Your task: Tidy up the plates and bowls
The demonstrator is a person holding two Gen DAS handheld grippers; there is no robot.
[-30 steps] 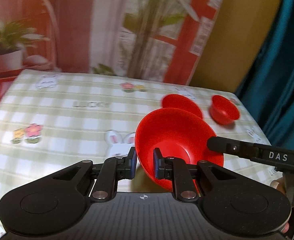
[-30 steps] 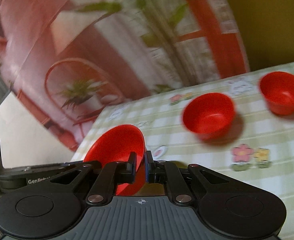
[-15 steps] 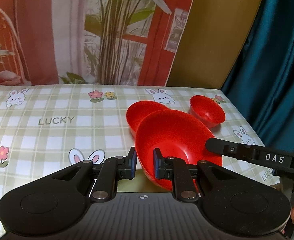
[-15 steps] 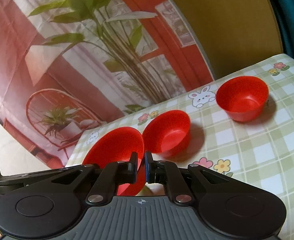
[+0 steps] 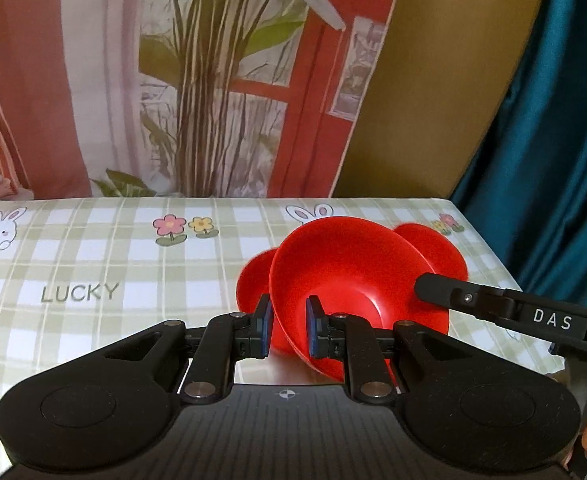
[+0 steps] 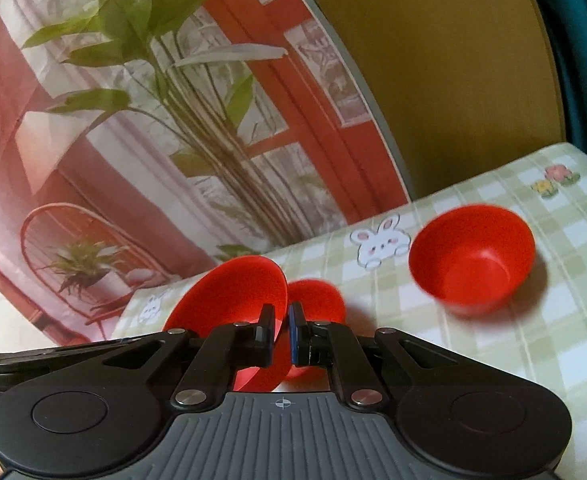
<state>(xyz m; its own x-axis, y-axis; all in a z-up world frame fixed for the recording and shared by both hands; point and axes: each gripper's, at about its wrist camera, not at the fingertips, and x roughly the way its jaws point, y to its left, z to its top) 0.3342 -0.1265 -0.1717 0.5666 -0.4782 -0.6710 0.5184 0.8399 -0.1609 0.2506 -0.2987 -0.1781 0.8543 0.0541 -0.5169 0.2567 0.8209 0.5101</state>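
My left gripper (image 5: 287, 332) and my right gripper (image 6: 280, 336) are both shut on opposite rims of one wide red bowl (image 5: 357, 280), which is tilted and held above the checked tablecloth (image 5: 93, 264). The held bowl also shows in the right wrist view (image 6: 233, 292). A second red bowl (image 5: 253, 280) sits on the table just behind it, mostly hidden; it shows in the right wrist view (image 6: 317, 300). A third, smaller and deeper red bowl (image 6: 473, 260) stands further right on the table; the left wrist view shows only its edge (image 5: 441, 248).
The table's right edge (image 5: 489, 248) runs close to the bowls, with a teal curtain (image 5: 553, 140) beyond it. A printed backdrop with plants (image 5: 197, 80) hangs behind the table. The other gripper's arm (image 5: 513, 312) crosses the right of the left wrist view.
Both grippers have carried the wide bowl forward and to the right, so it now overlaps the second bowl. The small bowl appears closer and larger in the right wrist view.
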